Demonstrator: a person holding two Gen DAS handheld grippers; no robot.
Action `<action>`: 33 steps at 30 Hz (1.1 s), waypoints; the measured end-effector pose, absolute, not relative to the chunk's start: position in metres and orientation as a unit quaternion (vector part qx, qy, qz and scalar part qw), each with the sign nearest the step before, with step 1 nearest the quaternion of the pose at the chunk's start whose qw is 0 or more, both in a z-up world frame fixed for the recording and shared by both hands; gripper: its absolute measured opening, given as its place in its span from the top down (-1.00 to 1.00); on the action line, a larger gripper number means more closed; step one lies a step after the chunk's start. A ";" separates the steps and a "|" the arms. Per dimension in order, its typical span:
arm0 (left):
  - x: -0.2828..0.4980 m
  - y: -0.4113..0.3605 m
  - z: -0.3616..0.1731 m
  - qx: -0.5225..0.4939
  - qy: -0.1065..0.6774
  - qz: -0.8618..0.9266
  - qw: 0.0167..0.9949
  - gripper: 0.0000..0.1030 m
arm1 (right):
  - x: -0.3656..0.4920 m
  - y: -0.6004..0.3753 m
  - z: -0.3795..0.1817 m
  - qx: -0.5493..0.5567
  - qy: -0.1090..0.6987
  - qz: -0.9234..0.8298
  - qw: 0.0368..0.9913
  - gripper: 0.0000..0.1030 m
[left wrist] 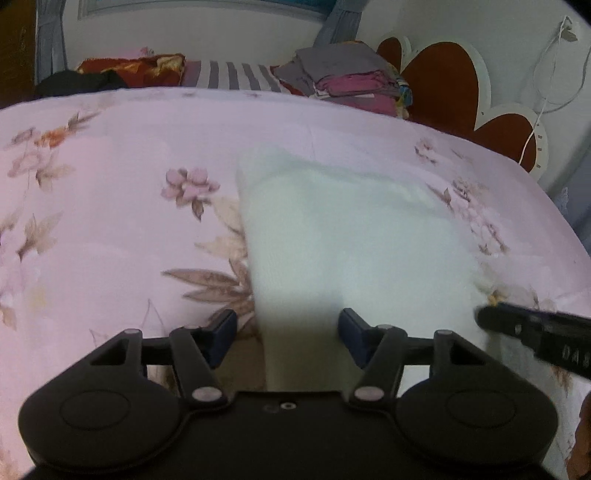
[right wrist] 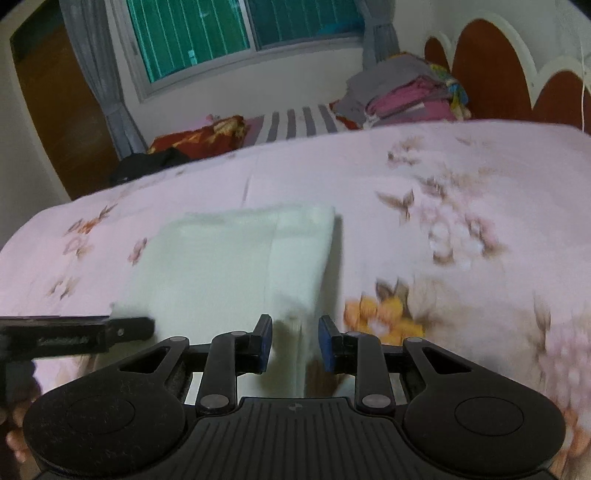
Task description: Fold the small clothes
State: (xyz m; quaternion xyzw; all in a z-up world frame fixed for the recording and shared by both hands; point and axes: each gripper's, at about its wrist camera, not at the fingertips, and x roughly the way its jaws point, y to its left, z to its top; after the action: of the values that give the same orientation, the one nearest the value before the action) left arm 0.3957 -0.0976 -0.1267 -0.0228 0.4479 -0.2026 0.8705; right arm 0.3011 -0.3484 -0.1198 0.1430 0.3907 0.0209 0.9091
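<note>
A pale white cloth (left wrist: 351,240) (right wrist: 229,266), folded into a rough rectangle, lies on the pink floral bed sheet (left wrist: 110,221) (right wrist: 461,184). My left gripper (left wrist: 288,332) stands open over its near left edge, which runs between the blue pads without touching them. My right gripper (right wrist: 295,345) has its jaws narrower, at the near right edge. A strip of cloth lies between the pads, with a dark gap beside the right one. Each gripper shows in the other's view: the right gripper (left wrist: 517,325) and the left gripper (right wrist: 110,330) appear as blurred black fingers at the cloth's near corners.
A stack of folded clothes (left wrist: 351,81) (right wrist: 406,92) sits at the far end by the red and white headboard (left wrist: 443,81) (right wrist: 487,66). Beside it lie a striped pillow (left wrist: 236,75), a red patterned fabric (left wrist: 140,68) and a black garment (left wrist: 81,83). A window (right wrist: 221,29) is behind.
</note>
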 end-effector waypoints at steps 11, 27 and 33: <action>0.391 -0.092 -0.132 0.008 0.430 -0.229 0.873 -0.21 | 0.259 -0.350 -0.147 0.203 0.437 0.038 0.875 0.48; 0.406 -0.089 -0.117 -0.069 0.451 -0.218 0.863 -0.35 | 0.291 -0.370 -0.127 0.221 0.409 0.032 0.885 -0.19; 0.416 -0.093 -0.124 -0.083 0.464 -0.221 0.854 -0.35 | 0.316 -0.370 -0.130 0.225 0.398 0.044 0.888 -0.47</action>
State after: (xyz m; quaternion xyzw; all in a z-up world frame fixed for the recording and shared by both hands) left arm 0.4160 -0.0932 -0.1241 -0.0829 0.4635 -0.2206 0.8542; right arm 0.3161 -0.3705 -0.1304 0.2253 0.3978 0.0438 0.8883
